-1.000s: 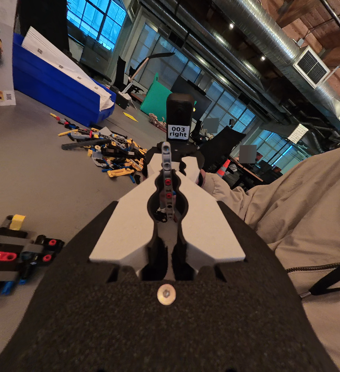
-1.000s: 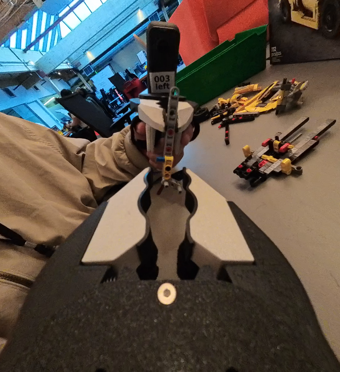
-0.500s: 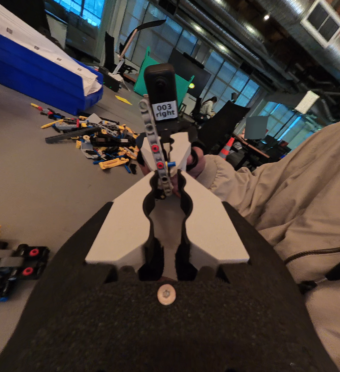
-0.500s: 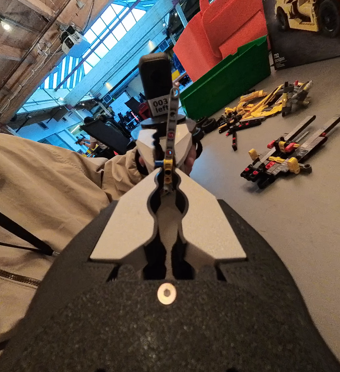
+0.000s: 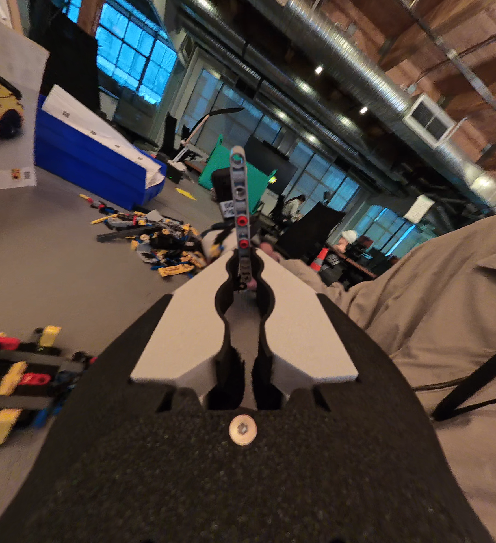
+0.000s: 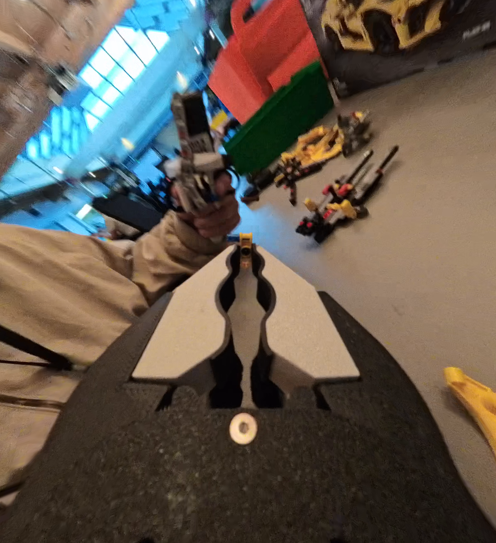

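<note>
Grey beam, left wrist view: a long grey beam (image 5: pixel 240 211) with two red pins stands upright, its lower end clenched at the tips of the left gripper (image 5: pixel 244 264), jaws closed on it.
Left pose: raised over the grey table (image 5: pixel 35 264), beside a beige sleeve (image 5: pixel 417 308).
Blue bin (image 5: pixel 94 164): on the table, white sheets inside.
Left surroundings: a loose parts pile (image 5: pixel 164 238) lies ahead; a black, red and yellow assembly (image 5: pixel 14 379) lies at left.
Yellow piece, right wrist view: the right gripper (image 6: pixel 245 255) jaws pinch a small yellow piece (image 6: pixel 245 244) at the tips.
Right pose: lifted above the table; the blurred left gripper sits farther off, well apart.
Green bin (image 6: pixel 282 120): contents hidden.
Right surroundings: the assembly lies near yellow parts (image 6: pixel 317 147); a yellow panel (image 6: pixel 493 417) juts in at right.
</note>
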### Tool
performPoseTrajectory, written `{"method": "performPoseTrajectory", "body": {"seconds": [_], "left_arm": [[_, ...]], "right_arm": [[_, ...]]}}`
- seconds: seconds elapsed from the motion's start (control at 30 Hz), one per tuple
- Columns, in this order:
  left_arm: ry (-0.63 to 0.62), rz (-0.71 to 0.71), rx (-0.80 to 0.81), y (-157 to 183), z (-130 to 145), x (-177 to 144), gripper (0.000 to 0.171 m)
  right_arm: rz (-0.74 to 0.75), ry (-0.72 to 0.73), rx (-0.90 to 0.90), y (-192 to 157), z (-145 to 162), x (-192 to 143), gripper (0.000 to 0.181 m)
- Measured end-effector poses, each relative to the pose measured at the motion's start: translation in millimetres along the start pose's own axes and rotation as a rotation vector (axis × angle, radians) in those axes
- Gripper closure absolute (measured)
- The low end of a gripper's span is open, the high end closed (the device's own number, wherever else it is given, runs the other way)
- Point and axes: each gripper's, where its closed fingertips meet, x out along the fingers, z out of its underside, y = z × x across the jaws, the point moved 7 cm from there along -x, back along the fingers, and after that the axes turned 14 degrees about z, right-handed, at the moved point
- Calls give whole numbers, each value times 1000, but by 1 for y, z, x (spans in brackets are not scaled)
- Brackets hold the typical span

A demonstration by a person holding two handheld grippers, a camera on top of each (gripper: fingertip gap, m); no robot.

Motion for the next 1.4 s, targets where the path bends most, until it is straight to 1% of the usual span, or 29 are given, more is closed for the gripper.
{"method": "performPoseTrajectory", "body": {"seconds": [0.03,0.1,0.17,0.2,0.3,0.4,0.53,0.6,0.63,0.67,0.73,0.8,0.83,0.87,0.9,0.93,1.0,1.03,1.1,1.13,1.17,1.2,1.37,1.4], "left_arm": [[12,13,-22,0,2,2,165],[11,-10,-43,-5,4,3,165],[17,-28,-71,-9,4,1,165],[27,-43,-90,-11,4,-1,165],[53,-58,-148,-17,5,-6,165],[59,-84,-181,-22,6,-8,165],[29,-189,-186,-31,9,-13,165],[-37,-279,-199,-38,16,-17,165],[-73,-320,-206,-42,20,-18,164],[-100,-343,-215,-44,24,-18,164],[-123,-344,-235,-45,28,-16,164],[-134,-336,-235,-44,30,-13,164],[-141,-329,-228,-43,30,-12,164],[-144,-316,-222,-41,30,-10,164],[-145,-304,-219,-39,29,-8,164],[-148,-300,-215,-38,29,-8,164],[-163,-303,-207,-37,30,-6,164],[-170,-300,-207,-37,31,-5,164],[-177,-296,-209,-37,33,-3,164],[-183,-296,-210,-37,34,-3,164],[-188,-298,-211,-37,34,-3,164],[-189,-299,-211,-37,35,-3,164],[-160,-298,-223,-39,32,-6,165],[-159,-301,-222,-39,32,-6,164]], "right_arm": [[78,-96,-87,0,10,12,175],[204,-274,-276,0,31,32,175],[283,-365,-400,0,45,43,175],[305,-378,-424,0,48,46,175],[306,-368,-394,4,47,44,171],[266,-275,-328,4,36,38,158],[340,-117,-291,12,18,28,159],[376,-80,-262,17,14,24,158],[407,-75,-257,21,13,22,157],[479,-88,-276,27,13,21,153],[658,-153,-384,41,17,19,147],[768,-204,-479,47,20,18,143],[777,-226,-500,48,24,19,141],[740,-238,-504,45,27,23,136],[700,-247,-500,41,30,27,134],[685,-259,-512,39,32,30,135],[739,-301,-558,44,33,32,137],[732,-302,-552,44,33,33,144],[764,-292,-516,46,31,31,156],[767,-291,-519,46,32,30,160],[771,-288,-535,46,33,29,172],[786,-285,-562,46,33,27,178],[805,-285,-602,45,34,26,178],[830,-285,-602,46,31,23,178]]}}
